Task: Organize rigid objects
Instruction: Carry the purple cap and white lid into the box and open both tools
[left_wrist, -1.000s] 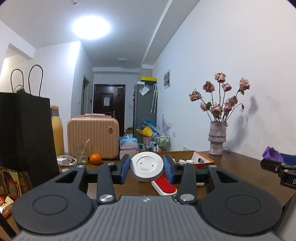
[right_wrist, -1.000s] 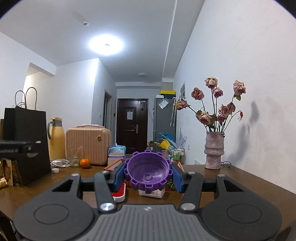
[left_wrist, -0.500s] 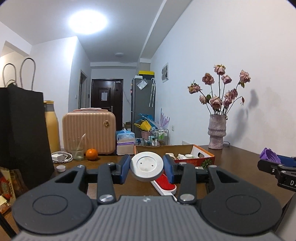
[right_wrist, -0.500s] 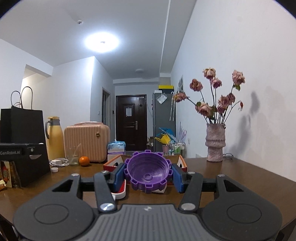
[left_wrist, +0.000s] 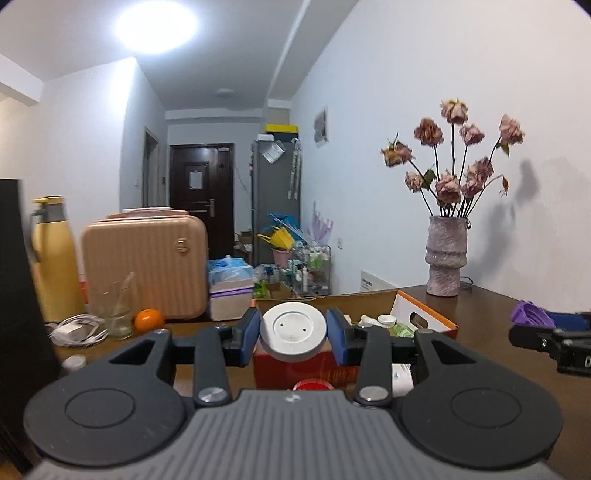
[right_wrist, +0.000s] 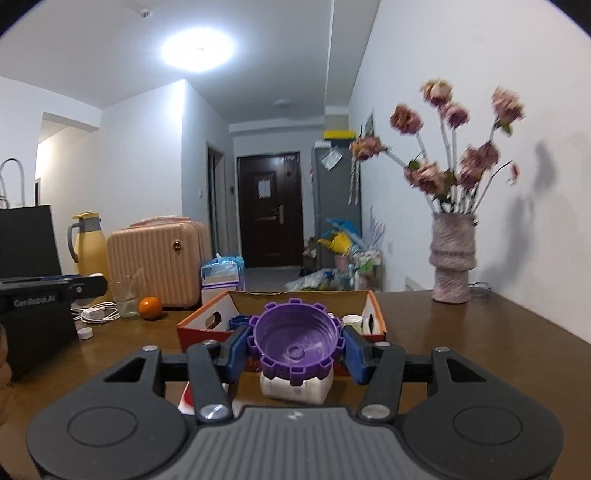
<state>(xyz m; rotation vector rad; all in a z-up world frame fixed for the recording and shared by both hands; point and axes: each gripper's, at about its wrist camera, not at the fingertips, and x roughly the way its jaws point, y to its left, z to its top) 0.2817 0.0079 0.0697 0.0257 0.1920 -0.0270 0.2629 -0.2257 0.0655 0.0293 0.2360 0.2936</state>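
Note:
My left gripper (left_wrist: 293, 334) is shut on a white round lid (left_wrist: 293, 330), held just in front of an open orange cardboard box (left_wrist: 424, 317) that holds several small items. My right gripper (right_wrist: 295, 350) is shut on a purple notched cap (right_wrist: 295, 347), open side facing me, in front of the same box (right_wrist: 199, 325). The right gripper with the purple cap also shows at the right edge of the left wrist view (left_wrist: 546, 332). A white container (right_wrist: 295, 387) and a red and white object (right_wrist: 186, 397) lie on the table below the right gripper.
On the brown table (right_wrist: 461, 332) stand a vase of dried roses (right_wrist: 452, 266), a pink suitcase (left_wrist: 147, 266), a yellow flask (left_wrist: 51, 258), a glass (left_wrist: 110, 310), an orange (left_wrist: 148, 320), a white cable (left_wrist: 77, 328), a tissue pack (left_wrist: 229, 291) and a black bag (left_wrist: 18, 295).
Both grippers have moved forward toward the orange box, which now looks larger and closer. Each still holds its lid.

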